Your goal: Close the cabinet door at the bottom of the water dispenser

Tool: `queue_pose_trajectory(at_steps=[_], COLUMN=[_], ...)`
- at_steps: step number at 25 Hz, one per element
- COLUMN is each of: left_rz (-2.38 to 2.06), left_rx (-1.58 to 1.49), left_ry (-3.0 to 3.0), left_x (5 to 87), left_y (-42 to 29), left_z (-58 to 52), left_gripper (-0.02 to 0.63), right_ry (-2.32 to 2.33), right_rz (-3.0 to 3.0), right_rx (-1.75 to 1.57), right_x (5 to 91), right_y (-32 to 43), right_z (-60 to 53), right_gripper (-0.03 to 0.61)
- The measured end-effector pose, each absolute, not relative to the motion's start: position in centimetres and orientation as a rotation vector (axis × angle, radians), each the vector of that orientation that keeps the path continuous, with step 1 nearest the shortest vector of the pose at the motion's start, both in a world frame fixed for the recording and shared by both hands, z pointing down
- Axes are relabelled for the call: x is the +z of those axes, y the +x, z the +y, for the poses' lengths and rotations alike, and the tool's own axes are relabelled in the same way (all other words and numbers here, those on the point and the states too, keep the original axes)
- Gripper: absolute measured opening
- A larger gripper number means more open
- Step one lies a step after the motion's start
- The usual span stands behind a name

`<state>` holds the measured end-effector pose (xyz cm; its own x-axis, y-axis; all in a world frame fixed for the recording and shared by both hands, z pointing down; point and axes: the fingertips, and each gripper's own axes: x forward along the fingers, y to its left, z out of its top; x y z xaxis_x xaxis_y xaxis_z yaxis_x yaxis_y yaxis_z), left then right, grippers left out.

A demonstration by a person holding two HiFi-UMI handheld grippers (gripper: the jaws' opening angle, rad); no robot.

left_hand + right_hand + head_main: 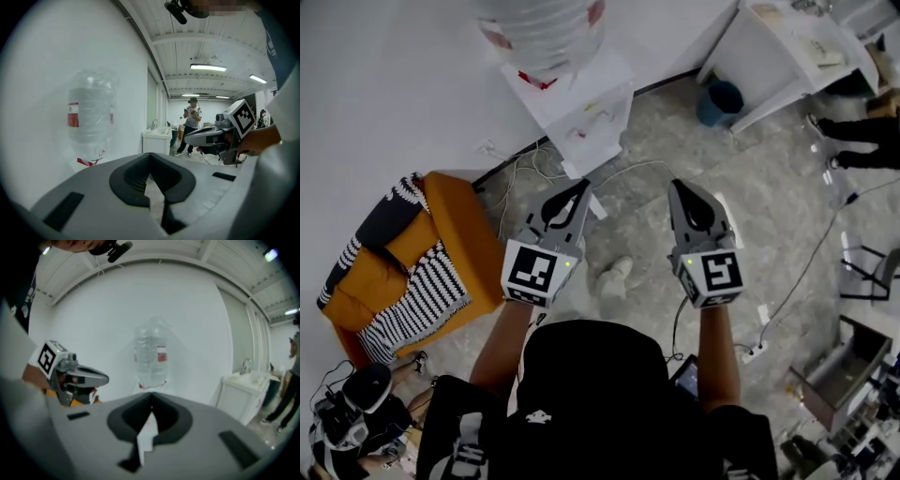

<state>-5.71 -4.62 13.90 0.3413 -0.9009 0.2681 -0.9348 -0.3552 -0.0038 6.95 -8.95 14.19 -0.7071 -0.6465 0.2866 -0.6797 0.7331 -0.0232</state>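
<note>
The bottle (546, 33) on top of the water dispenser (581, 103) wears a red label band, and there is red and white at its neck. None of that print can be read. The only other markings are the black-and-white square markers on each gripper's cube.

The floor (750, 216) is grey and mottled, with thin cables (520, 178) trailing over it and a power strip (755, 352) near the person's right side. The wall (394, 84) is plain white. An orange armchair (455, 216) with a black-and-white striped blanket (422, 291) stands to the left. To the right of the dispenser are a white bench (769, 56) carrying a tap and a blue bin (719, 101) beside it. The left gripper view shows strip lights (208, 68) on the ceiling and a person (192, 124) standing far down the room.

The dispenser stands upright against the wall, its long axis vertical, the bottle inverted with its neck down and its front facing out over the floor. A white strip (584, 178) juts from its foot. I cannot tell whether that is the cabinet door.

The left gripper (581, 187) and right gripper (680, 187) are held side by side in front of the dispenser, apart from it. Both are clenched, tips meeting, with nothing between them.
</note>
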Motion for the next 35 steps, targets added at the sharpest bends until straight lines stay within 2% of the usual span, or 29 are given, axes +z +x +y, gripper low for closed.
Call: queue_pose_trajectory(at_steps=[11,23,35], left_rz=[-1.532,-1.345,-1.263], left_rx=[0.416,0.416,0.544], left_ry=[2.406,2.331,2.244], left_x=[23.1,34.5,47.0], left_y=[-10.3,-9.9,-10.0], left_z=[-4.6,-6.5,-3.1], left_gripper=[0.008,0.008,0.009], right_ry=[1.021,0.868,0.754], right_rz=[-2.521,-2.358,-2.234], right_rx=[0.391,0.502,0.593], right_x=[24.8,39.5,53.6], right_y=[2.9,0.4,-1.3], right_z=[-6.8,-5.5,-1.2], right_gripper=[0.032,0.034,0.035])
